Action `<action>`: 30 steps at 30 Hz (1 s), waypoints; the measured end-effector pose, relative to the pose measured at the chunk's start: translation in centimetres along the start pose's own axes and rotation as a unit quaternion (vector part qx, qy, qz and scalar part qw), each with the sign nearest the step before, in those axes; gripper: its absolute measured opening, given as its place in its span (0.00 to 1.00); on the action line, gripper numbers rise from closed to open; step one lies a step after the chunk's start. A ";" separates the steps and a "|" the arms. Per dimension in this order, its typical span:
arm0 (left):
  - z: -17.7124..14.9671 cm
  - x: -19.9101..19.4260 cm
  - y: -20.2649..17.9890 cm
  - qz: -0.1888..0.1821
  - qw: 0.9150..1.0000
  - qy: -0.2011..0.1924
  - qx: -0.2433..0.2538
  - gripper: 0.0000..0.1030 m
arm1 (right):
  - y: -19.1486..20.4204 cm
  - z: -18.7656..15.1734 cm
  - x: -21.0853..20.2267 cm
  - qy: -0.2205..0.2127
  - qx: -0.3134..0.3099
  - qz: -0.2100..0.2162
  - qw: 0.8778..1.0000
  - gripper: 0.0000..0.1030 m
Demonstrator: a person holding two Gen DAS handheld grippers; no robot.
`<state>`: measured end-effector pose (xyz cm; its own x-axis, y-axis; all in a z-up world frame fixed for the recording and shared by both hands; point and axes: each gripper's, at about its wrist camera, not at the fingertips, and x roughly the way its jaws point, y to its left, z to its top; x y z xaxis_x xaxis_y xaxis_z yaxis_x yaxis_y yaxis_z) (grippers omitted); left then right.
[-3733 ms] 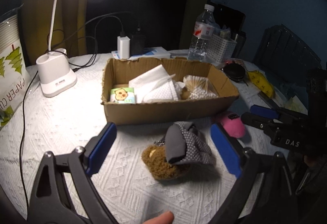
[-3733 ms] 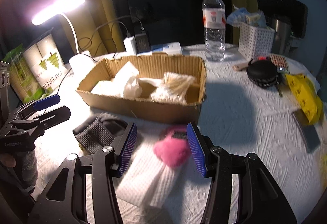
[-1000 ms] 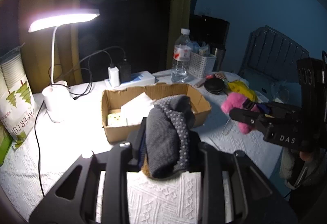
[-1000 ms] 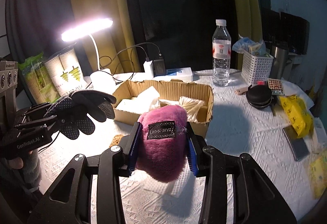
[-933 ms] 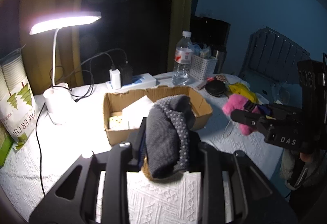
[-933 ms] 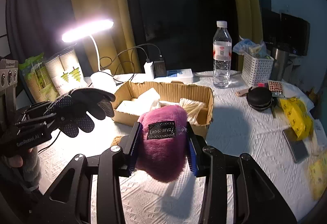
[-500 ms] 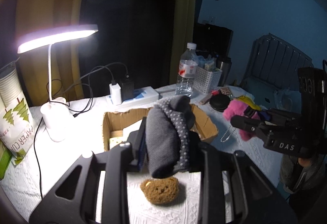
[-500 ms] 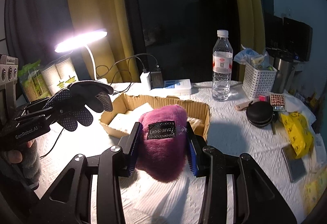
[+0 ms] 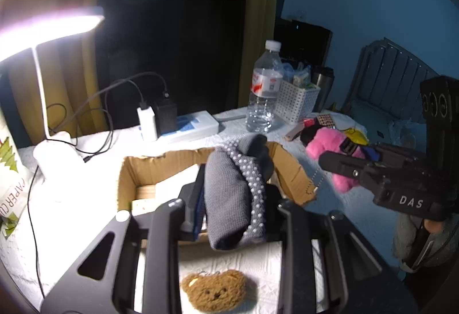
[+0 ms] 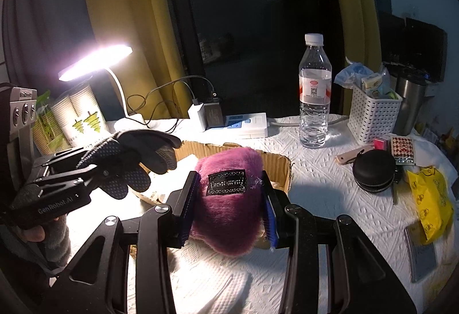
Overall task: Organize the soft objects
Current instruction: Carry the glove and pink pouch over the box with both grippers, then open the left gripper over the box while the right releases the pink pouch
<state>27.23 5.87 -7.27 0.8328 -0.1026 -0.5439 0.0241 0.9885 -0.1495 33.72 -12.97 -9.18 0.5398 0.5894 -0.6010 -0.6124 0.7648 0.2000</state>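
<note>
Left gripper (image 9: 229, 199) was clamped on my gray glove (image 9: 232, 193), held above the cardboard box (image 9: 126, 179); a brown bear toy (image 9: 213, 295) lay at 6 o'clock. From the right wrist, my right gripper (image 10: 229, 208) pinched the pink plush (image 10: 229, 199), with the box's rim behind it at 12 o'clock.

Right hand-held gripper (image 10: 229, 206) clamps a pink plush (image 10: 229, 199); cardboard box (image 10: 275, 167) behind it at 12 o'clock.
</note>
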 end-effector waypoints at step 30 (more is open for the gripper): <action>-0.4 8.0 0.1 -0.013 0.998 0.059 -0.018 0.68 | -3.0 0.1 6.7 0.044 0.015 0.014 0.999 0.41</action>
<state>33.64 5.07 -11.96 0.7618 -0.1420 -0.6320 0.0233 0.9810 -0.1924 39.26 -11.23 -13.71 0.4685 0.5867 -0.6606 -0.6090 0.7561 0.2396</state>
